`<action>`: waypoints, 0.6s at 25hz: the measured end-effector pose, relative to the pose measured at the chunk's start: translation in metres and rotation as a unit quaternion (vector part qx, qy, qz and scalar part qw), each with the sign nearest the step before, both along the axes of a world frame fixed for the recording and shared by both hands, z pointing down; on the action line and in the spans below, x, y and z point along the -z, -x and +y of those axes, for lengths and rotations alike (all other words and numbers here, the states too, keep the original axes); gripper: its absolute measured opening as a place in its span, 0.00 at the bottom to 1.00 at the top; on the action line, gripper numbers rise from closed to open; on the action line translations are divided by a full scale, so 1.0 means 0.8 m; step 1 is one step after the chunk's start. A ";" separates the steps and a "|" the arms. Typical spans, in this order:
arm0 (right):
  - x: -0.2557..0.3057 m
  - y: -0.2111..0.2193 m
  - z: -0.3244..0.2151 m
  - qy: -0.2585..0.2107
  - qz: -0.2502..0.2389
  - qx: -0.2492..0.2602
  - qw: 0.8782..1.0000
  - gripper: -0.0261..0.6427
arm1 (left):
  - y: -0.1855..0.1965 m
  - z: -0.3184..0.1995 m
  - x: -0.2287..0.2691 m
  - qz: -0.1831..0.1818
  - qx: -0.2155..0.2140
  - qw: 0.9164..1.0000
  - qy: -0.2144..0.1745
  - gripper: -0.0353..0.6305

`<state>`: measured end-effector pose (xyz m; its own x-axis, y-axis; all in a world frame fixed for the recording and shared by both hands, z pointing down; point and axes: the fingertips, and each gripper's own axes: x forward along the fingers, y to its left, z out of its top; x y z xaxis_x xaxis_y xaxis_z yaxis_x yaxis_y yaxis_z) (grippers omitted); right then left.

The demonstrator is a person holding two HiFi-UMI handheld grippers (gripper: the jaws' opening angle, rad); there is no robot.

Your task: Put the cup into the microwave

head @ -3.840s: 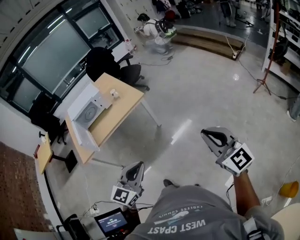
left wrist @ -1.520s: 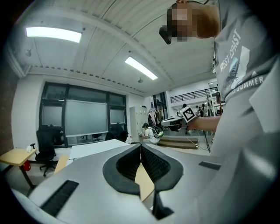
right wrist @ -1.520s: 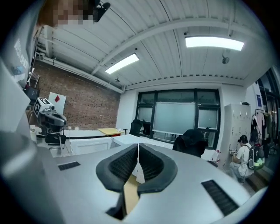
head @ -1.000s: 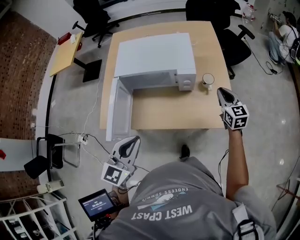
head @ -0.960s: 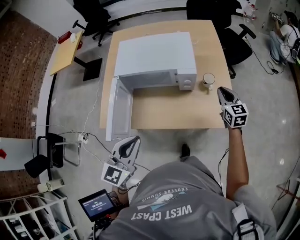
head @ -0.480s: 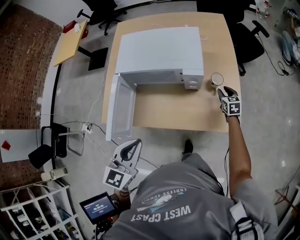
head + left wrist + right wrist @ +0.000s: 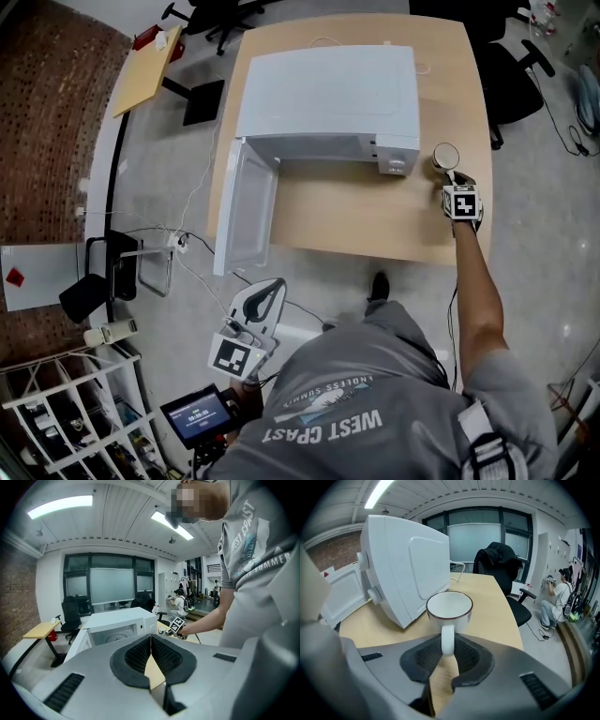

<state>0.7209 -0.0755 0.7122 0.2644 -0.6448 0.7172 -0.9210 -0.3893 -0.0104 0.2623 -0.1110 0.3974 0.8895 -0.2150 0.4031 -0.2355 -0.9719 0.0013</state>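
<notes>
Shirt (image 7: 347,412) reads "WEST COAST"; right tongs (image 7: 452,177) are closing round cup handle (image 7: 447,641).

A wooden table (image 7: 487,616) lies under the right fingers (image 7: 472,659). Beyond them, to the right, a black office chair (image 7: 501,566) stands beside the table. Farther right, a person (image 7: 555,597) crouches on the floor.
</notes>
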 end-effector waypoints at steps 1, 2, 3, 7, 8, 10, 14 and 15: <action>0.001 0.000 0.000 0.000 -0.002 -0.002 1.000 0.15 | -0.001 0.000 0.001 0.001 -0.002 1.000 -0.002 0.09; 0.003 0.001 0.001 -0.003 -0.007 -0.006 1.000 0.15 | -0.001 0.001 0.001 0.002 -0.004 1.000 -0.003 0.09; 0.006 0.002 0.003 -0.008 -0.012 -0.010 1.000 0.14 | -0.001 0.001 0.001 0.002 -0.006 1.000 -0.004 0.09; 0.028 0.015 0.014 -0.039 -0.021 -0.012 0.999 0.14 | -0.001 0.004 0.003 0.006 -0.011 1.000 -0.004 0.09; 0.038 0.020 0.018 -0.049 -0.019 -0.010 0.999 0.14 | 0.000 0.006 0.003 0.007 -0.013 1.000 -0.005 0.09; 0.061 0.029 0.024 -0.068 -0.011 -0.003 0.998 0.14 | 0.001 0.008 0.005 0.008 -0.019 1.000 -0.008 0.09; 0.123 0.054 0.039 -0.106 0.010 0.007 0.994 0.14 | 0.004 0.013 0.010 0.019 -0.037 0.999 -0.016 0.09; 0.140 0.061 0.043 -0.115 0.016 0.009 0.993 0.14 | 0.006 0.015 0.011 0.022 -0.042 0.999 -0.017 0.09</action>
<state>0.6718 -0.0408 0.6000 0.2706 -0.7959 0.5416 -0.9293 -0.3628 -0.0687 0.2578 -0.0991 0.3884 0.9219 -0.1529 0.3559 -0.1545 -0.9877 -0.0241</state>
